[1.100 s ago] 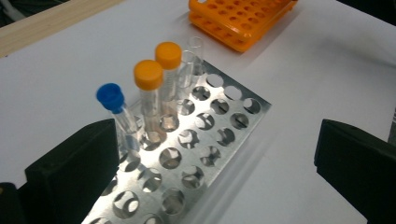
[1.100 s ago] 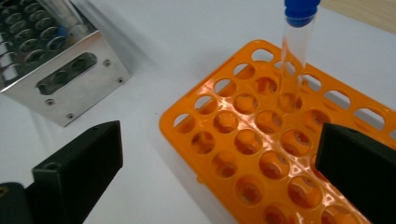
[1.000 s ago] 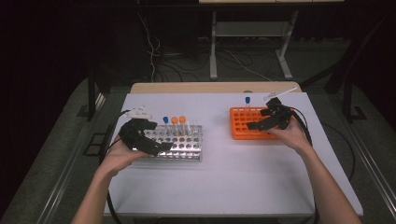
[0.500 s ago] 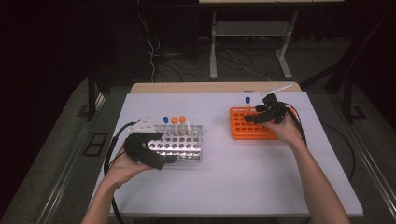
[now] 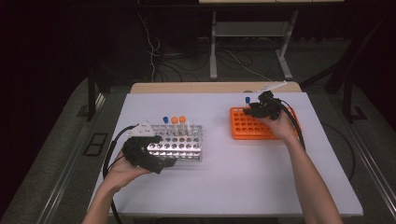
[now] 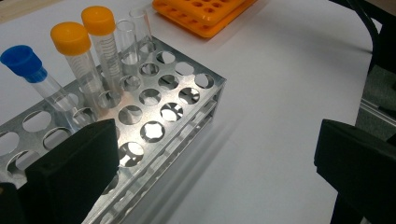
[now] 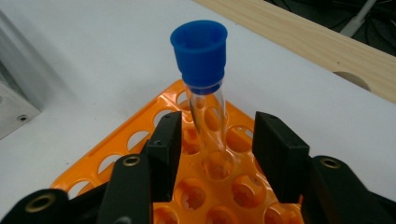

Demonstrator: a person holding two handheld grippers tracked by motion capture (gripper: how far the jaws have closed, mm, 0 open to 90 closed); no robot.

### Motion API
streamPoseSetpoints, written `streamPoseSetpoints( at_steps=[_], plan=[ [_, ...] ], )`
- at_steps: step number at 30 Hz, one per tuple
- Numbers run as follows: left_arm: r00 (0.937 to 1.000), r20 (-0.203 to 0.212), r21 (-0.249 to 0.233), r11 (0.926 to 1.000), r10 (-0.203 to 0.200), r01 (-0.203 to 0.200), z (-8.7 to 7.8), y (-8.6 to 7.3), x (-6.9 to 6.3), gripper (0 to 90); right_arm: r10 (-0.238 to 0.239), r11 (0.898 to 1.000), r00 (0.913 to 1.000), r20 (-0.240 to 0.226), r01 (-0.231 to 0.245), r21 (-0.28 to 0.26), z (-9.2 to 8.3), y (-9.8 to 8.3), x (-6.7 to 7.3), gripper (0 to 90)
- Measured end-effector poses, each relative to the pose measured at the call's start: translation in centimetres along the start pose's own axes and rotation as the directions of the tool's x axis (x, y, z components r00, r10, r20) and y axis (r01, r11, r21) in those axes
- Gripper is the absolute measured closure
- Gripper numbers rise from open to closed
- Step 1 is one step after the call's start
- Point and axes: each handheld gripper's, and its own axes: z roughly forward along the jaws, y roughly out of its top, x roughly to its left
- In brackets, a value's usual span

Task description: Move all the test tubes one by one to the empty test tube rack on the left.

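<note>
Right gripper closing around a blue-capped tube
Pads not yet touching the tube (no readable labels); left gripper gapes beside the metal rack.

- A white table takes up the middle of the high view.
- A wooden board runs along the table's 12 o'clock edge.
- Loose cables lie on the dark floor at 11 o'clock.
- A grey-legged stand rises at 12 o'clock, beyond the board.
- A dark floor plate sits at 9 o'clock, beside the table.
</note>
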Motion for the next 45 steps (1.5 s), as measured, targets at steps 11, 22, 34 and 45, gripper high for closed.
streamPoseSetpoints(
  at_steps=[11,22,34,45],
  plan=[
    [1.0,-0.002,0.002,1.0,-0.001,0.001,0.0,-0.3,0.1,0.0,-0.034,0.999,0.9984,0.045,0.033,0.02,0.7,0.1,0.7,75.4],
    [0.9998,-0.004,0.004,0.9998,0.02,-0.02,-0.2,0.4,-0.2,0.0,0.003,0.998,0.9998,0.02,-0.002,-0.064,-2.8,0.8,1.1,75.6],
    [0.9977,0.01,0.014,0.9976,0.067,-0.067,0.1,2.3,-1.1,0.0,-0.069,0.997,0.99,-0.123,0.063,-0.05,-6.6,1.3,5.2,75.7],
    [0.9893,0.044,0.041,0.9892,0.139,-0.141,0.8,5.4,-2.5,0.0,-0.165,0.986,0.9588,-0.231,0.156,-0.058,-8.8,1.0,10.3,75.7]
  ],
)
